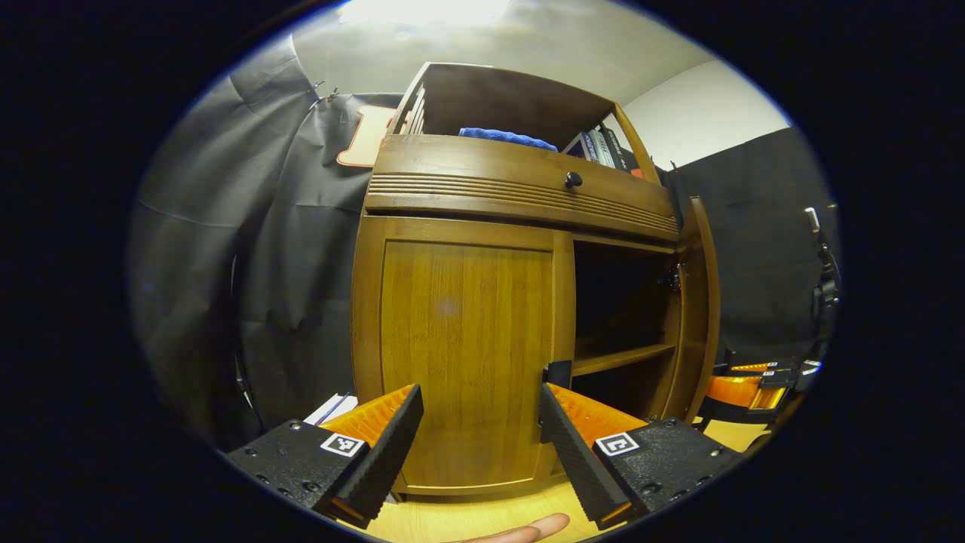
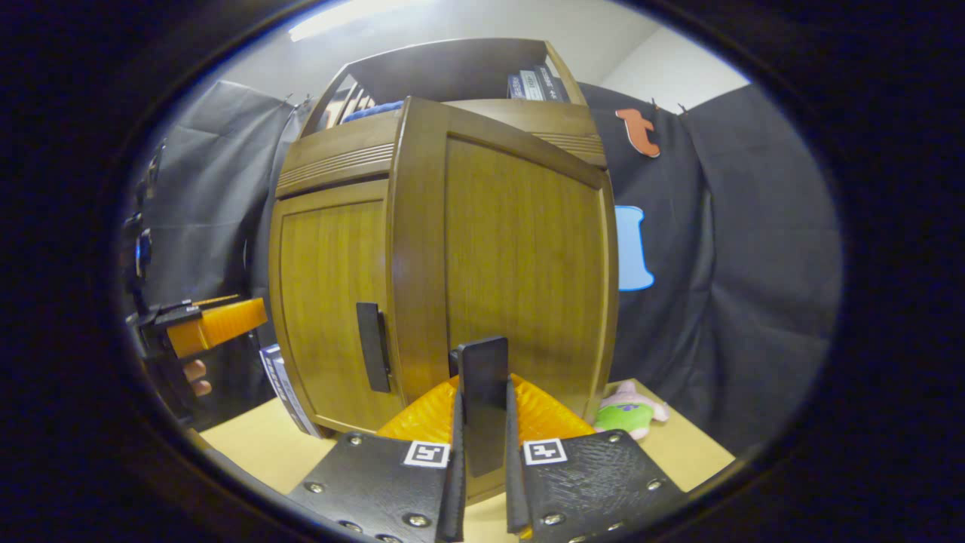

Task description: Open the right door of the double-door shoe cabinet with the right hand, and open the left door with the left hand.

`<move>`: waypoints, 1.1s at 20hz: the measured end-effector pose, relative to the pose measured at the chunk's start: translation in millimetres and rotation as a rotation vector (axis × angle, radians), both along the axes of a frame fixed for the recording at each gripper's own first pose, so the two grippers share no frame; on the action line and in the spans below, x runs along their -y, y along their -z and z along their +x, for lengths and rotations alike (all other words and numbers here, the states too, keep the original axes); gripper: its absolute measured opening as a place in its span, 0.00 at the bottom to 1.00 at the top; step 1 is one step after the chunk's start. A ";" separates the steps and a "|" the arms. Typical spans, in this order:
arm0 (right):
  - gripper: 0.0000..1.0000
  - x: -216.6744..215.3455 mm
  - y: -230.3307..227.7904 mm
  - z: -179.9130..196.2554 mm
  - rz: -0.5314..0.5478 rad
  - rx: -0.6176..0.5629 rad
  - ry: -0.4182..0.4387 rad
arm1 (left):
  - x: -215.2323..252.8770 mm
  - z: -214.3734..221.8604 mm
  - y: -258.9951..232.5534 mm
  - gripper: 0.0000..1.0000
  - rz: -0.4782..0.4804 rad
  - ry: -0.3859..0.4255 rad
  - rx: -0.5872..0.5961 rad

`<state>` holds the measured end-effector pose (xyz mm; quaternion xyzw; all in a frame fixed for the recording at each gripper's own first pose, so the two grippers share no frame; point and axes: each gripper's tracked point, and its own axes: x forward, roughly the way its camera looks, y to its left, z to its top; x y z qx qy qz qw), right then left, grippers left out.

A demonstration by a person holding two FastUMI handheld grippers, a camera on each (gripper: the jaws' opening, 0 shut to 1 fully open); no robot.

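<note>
We hold the right gripper (image 2: 482, 483) clamped on the upright dark handle (image 2: 483, 392) of the swung-out brown wooden right door (image 2: 520, 256); the left gripper (image 1: 480, 445) gapes empty before the closed left door (image 1: 467, 339); blue cloth (image 1: 507, 138) lies on the cabinet's top shelf

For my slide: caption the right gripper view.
Right gripper shut on the open right door's handle; left door closed.
</note>
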<state>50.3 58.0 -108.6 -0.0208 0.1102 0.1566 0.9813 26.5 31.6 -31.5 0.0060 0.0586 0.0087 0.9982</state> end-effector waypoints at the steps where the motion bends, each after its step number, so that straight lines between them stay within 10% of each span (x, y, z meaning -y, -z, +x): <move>1: 0.22 7.9 -1.9 -2.9 -0.009 -0.001 0.009 | 0.6 0.5 0.5 0.96 0.002 0.001 -0.002; 10: 0.21 82.3 -10.7 -20.4 -0.150 0.002 0.133 | 11.0 -0.7 3.1 0.93 0.026 0.028 0.000; 16: 0.19 142.6 -18.3 -15.6 -0.082 -0.014 0.217 | 18.9 1.7 8.5 0.93 0.048 0.044 -0.007; 18: 0.00 171.1 -19.0 -14.7 -0.040 0.004 0.270 | 20.3 2.9 9.9 0.93 0.049 0.045 -0.009; 22: 0.00 187.6 -12.4 -5.4 0.044 -0.018 0.200 | 22.1 3.1 11.8 0.93 0.058 0.046 -0.012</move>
